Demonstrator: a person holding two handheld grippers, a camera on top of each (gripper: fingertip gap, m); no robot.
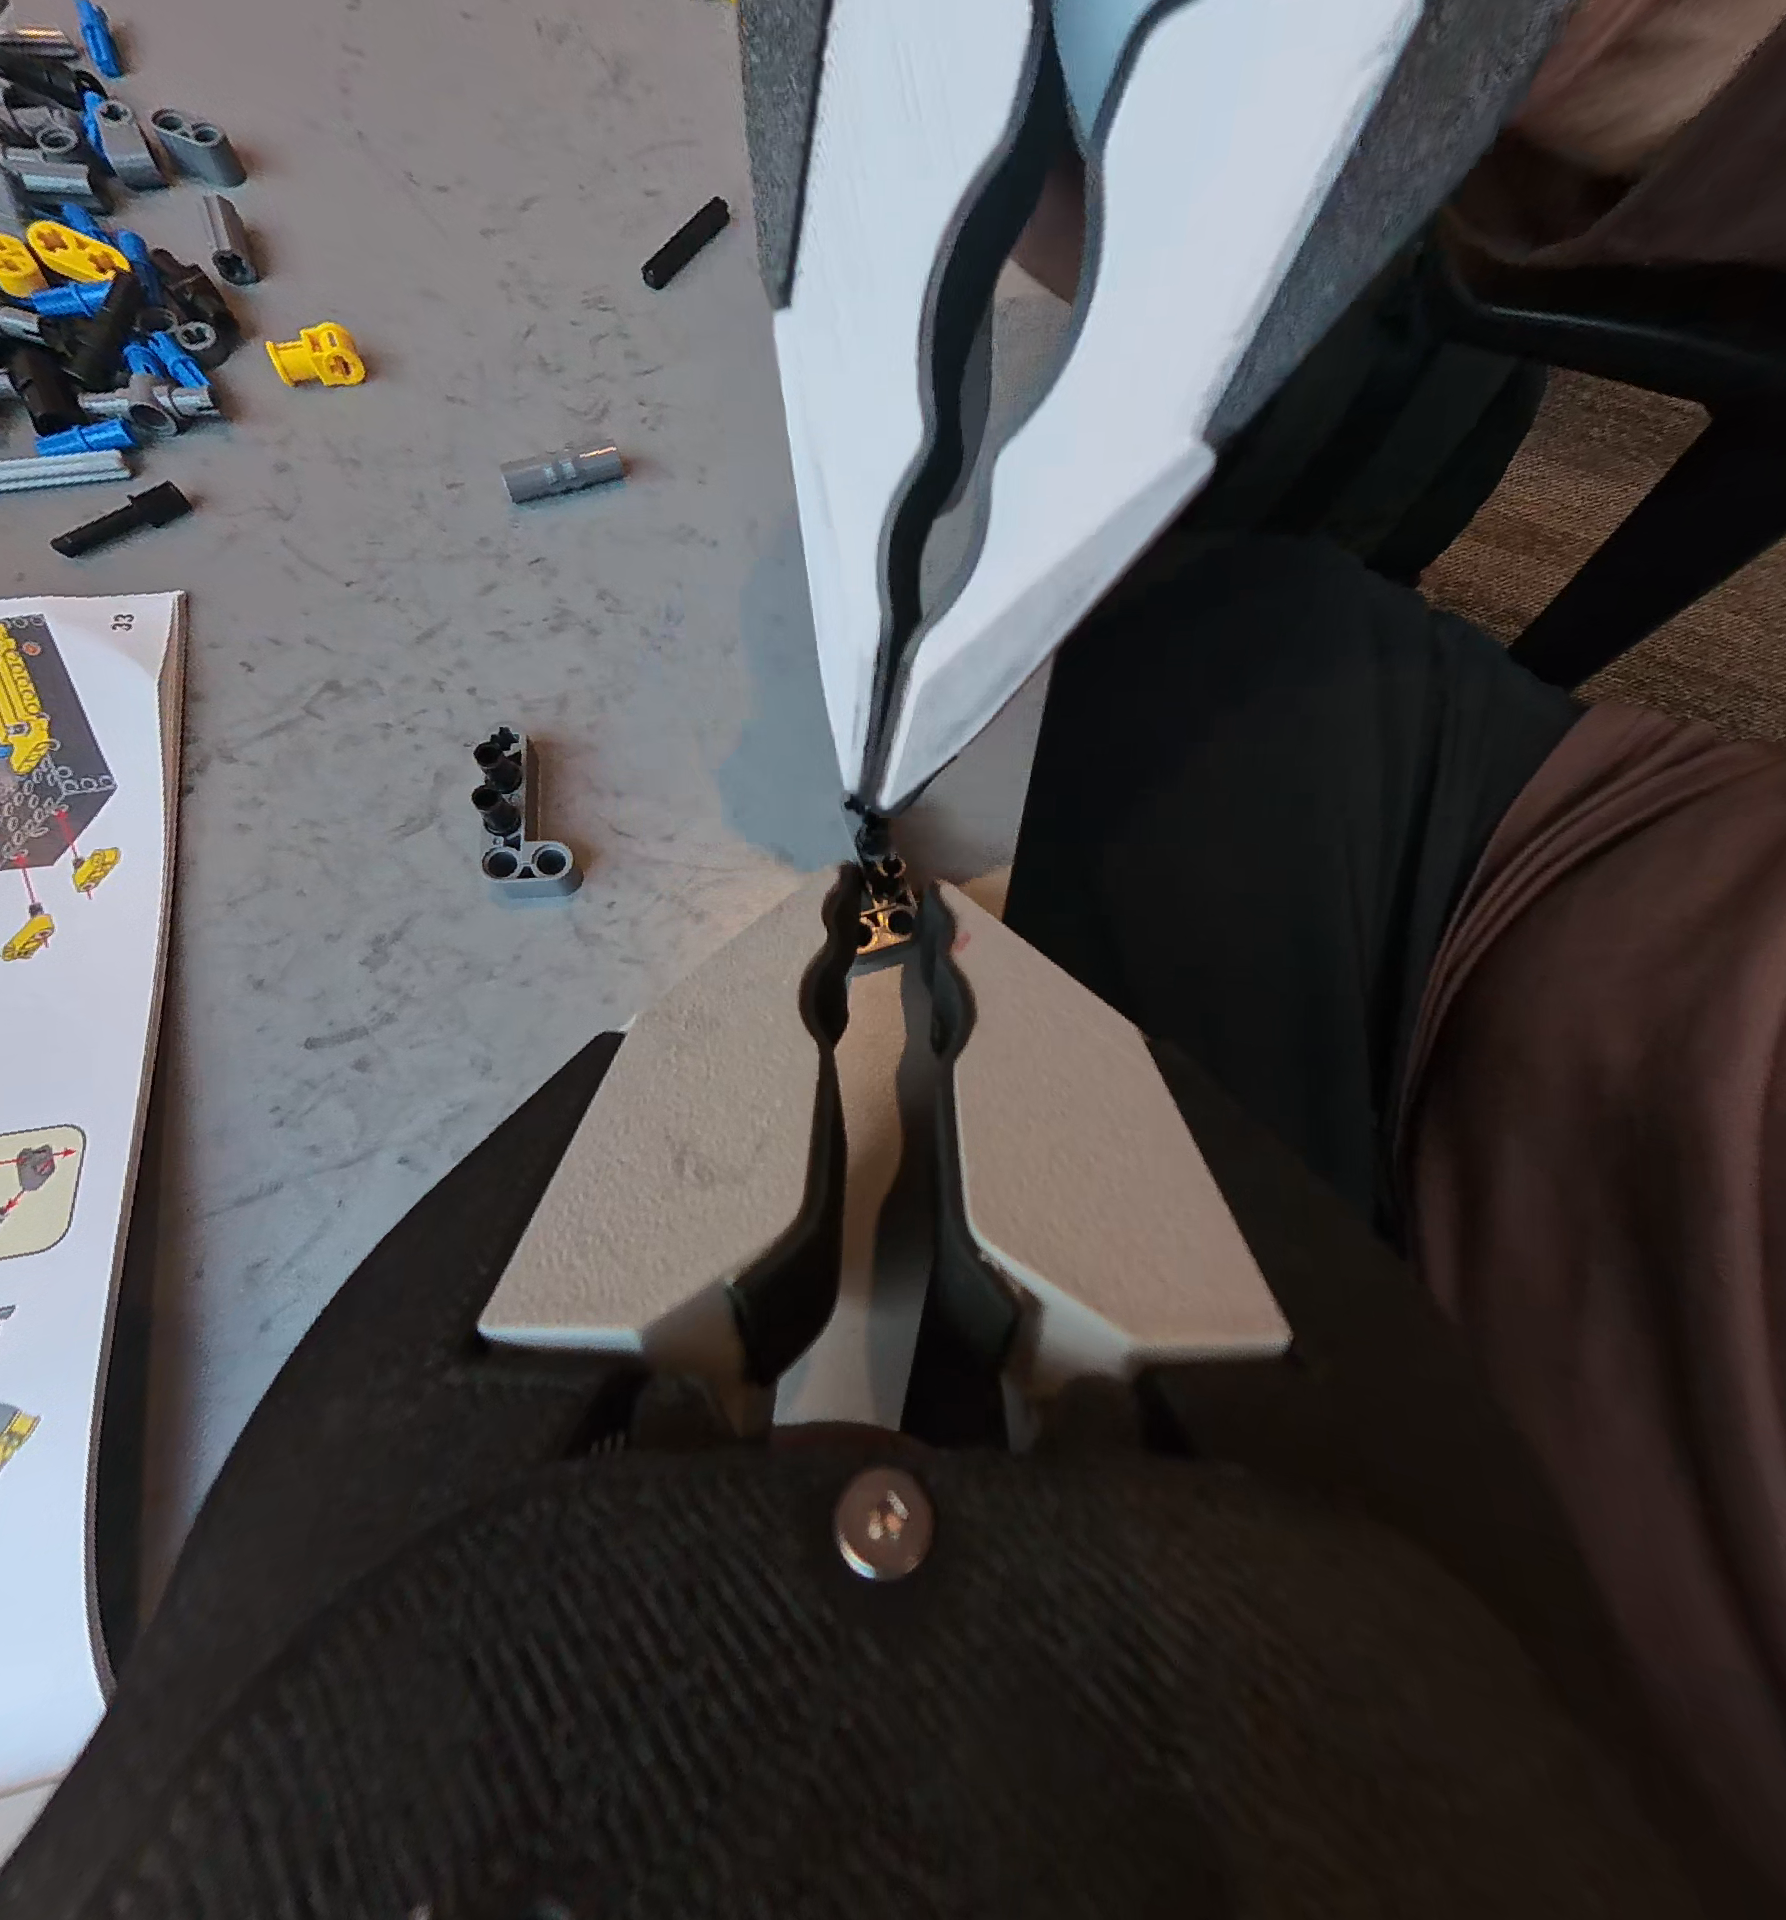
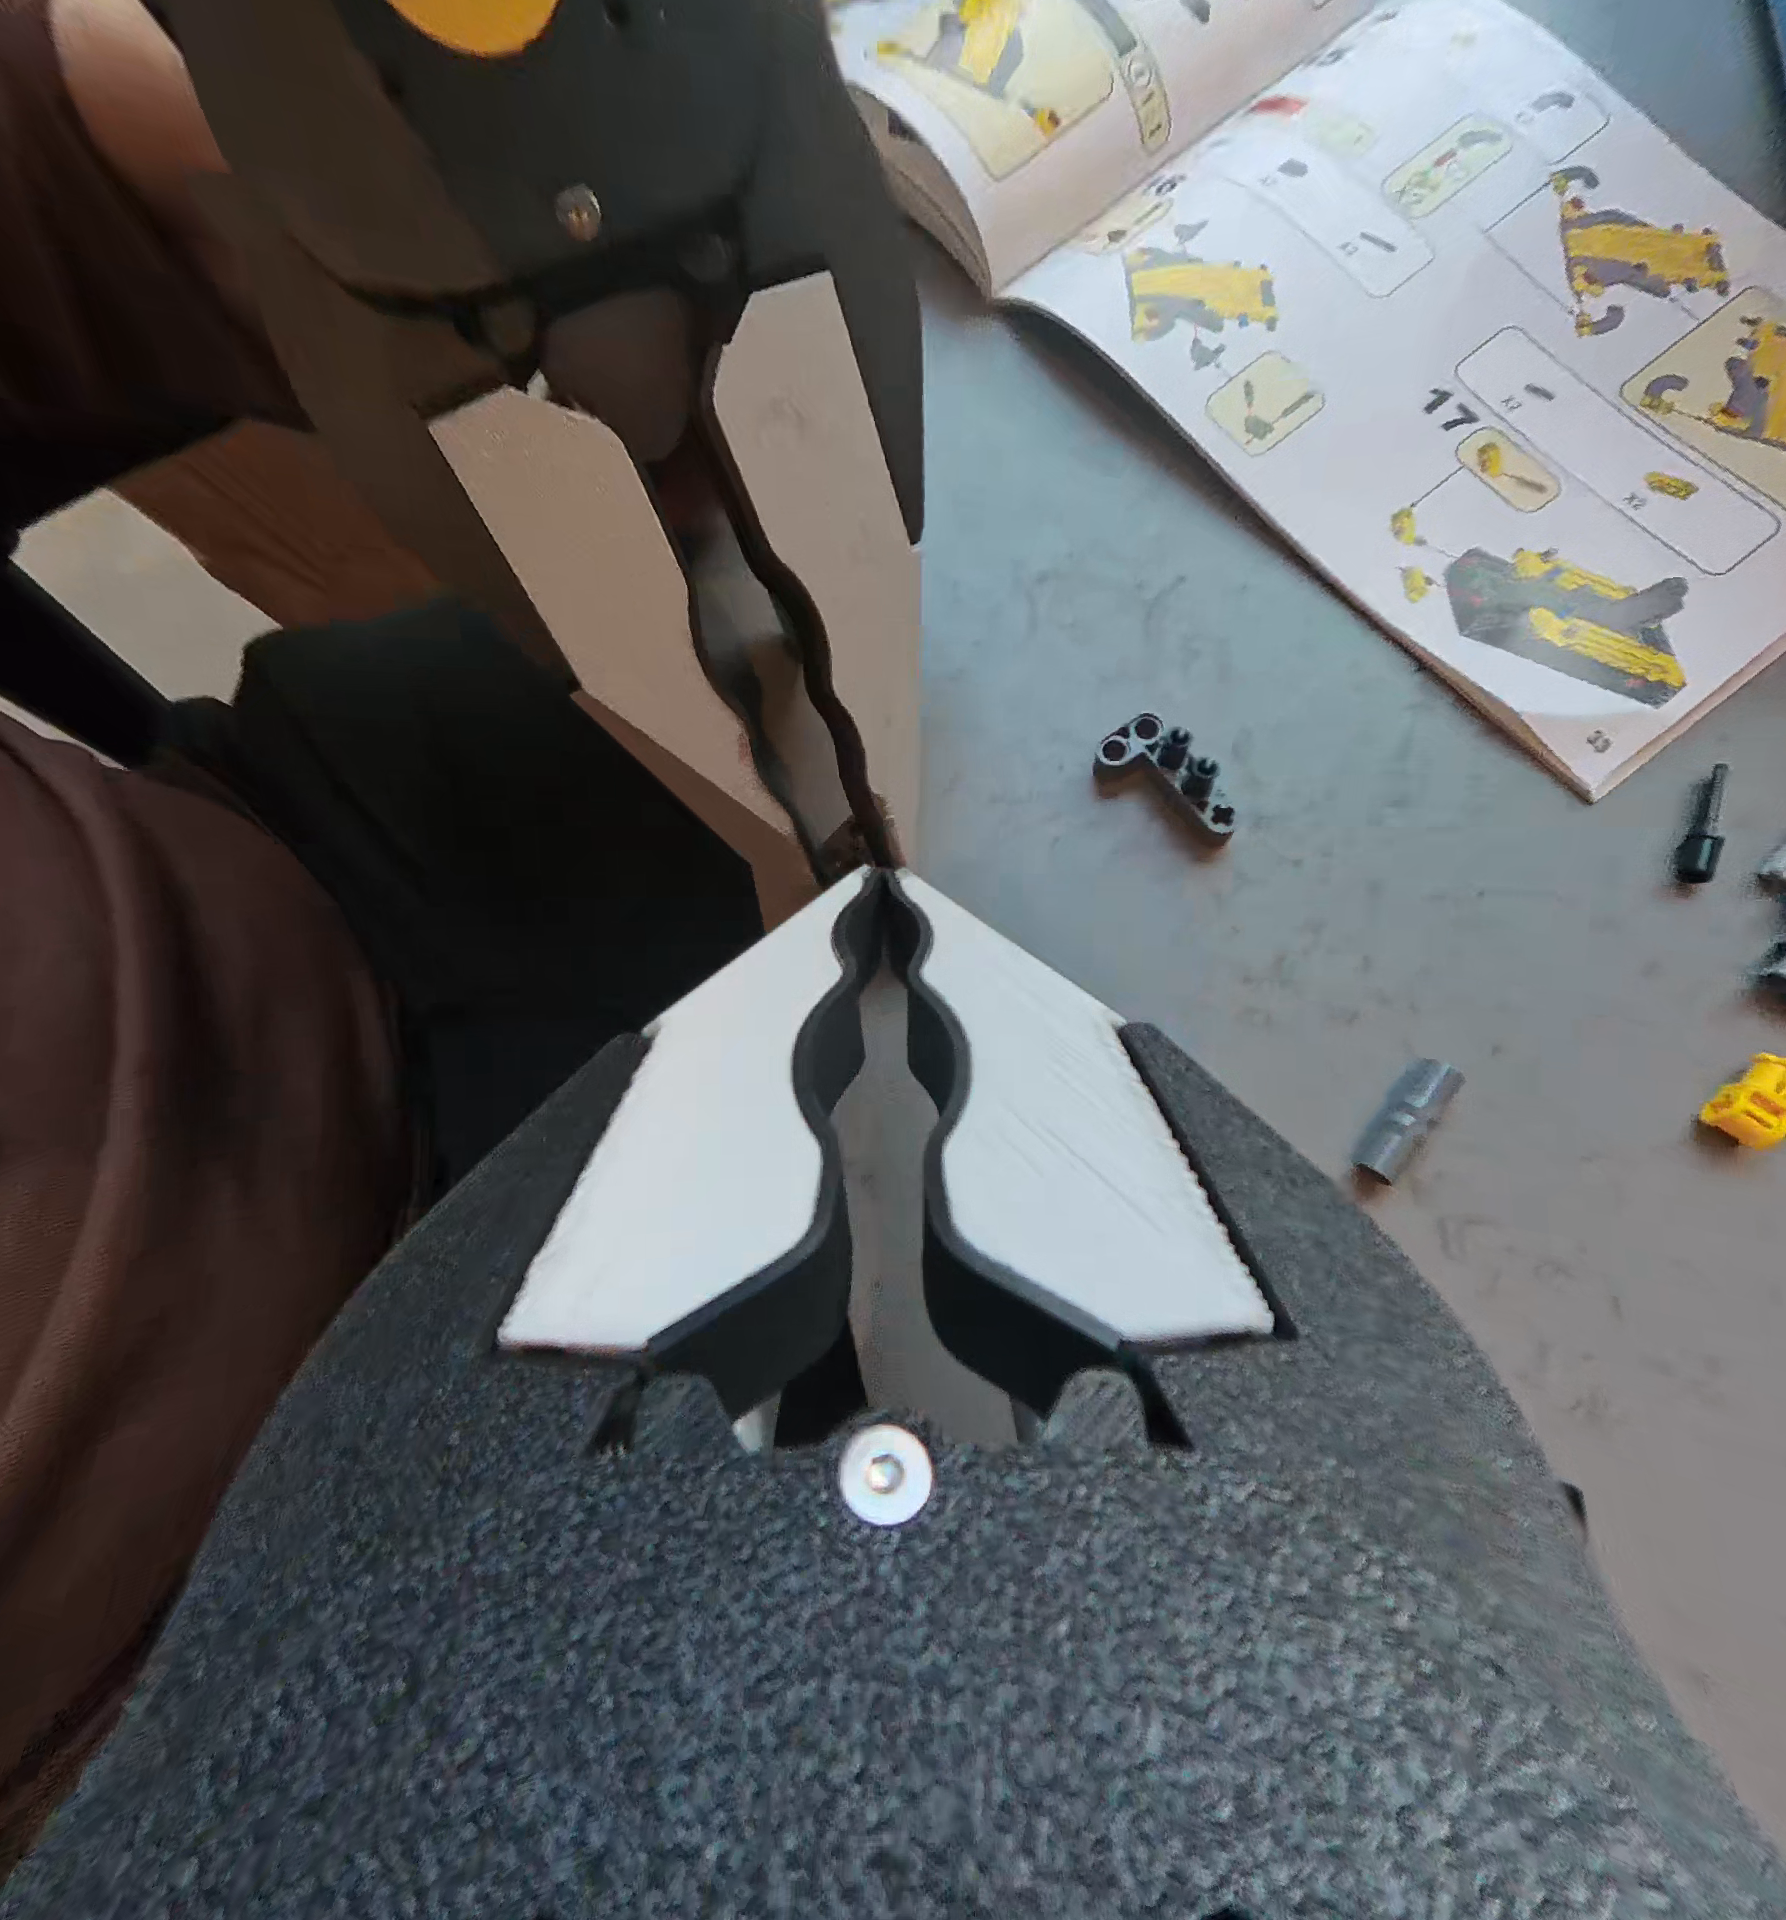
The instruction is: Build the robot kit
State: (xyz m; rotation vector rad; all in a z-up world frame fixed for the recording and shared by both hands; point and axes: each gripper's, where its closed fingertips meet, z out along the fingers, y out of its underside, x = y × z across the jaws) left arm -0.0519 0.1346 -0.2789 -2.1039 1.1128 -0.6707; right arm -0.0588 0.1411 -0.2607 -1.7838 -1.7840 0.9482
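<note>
Left gripper (image 1: 884, 914): jaws drawn narrow, clamped on one small grey L-shaped piece (image 1: 887, 920) with black pins in it, held at the fingertips above the table edge.
Right gripper (image 2: 884, 883): tips pinched together on one small black pin (image 1: 873, 831); seen from the left wrist, it comes down from above and its tips meet the top of the held piece.
Meeting point: the two grippers stand tip to tip, the pin touching the piece in the left gripper.
Second L-shaped piece (image 1: 520, 821): one, grey with black pins, lying on the grey table (image 1: 432, 644) left of the left gripper's tips; in the right wrist view (image 2: 1164, 774) it lies right of the tips.
Loose near pieces: one grey sleeve (image 1: 564, 473), one yellow connector (image 1: 315, 355), and two black pins (image 1: 686, 242) (image 1: 122, 517), all farther out, left of the left gripper.
Pile (image 1: 47, 239): many grey, black, blue and yellow parts, too jumbled to count, far left.
Instruction booklet (image 1: 47, 1039): one, open, left of the left gripper; right of the right gripper (image 2: 1388, 343).
Person: brown sleeve (image 1: 1647, 1247) right of the left gripper.
</note>
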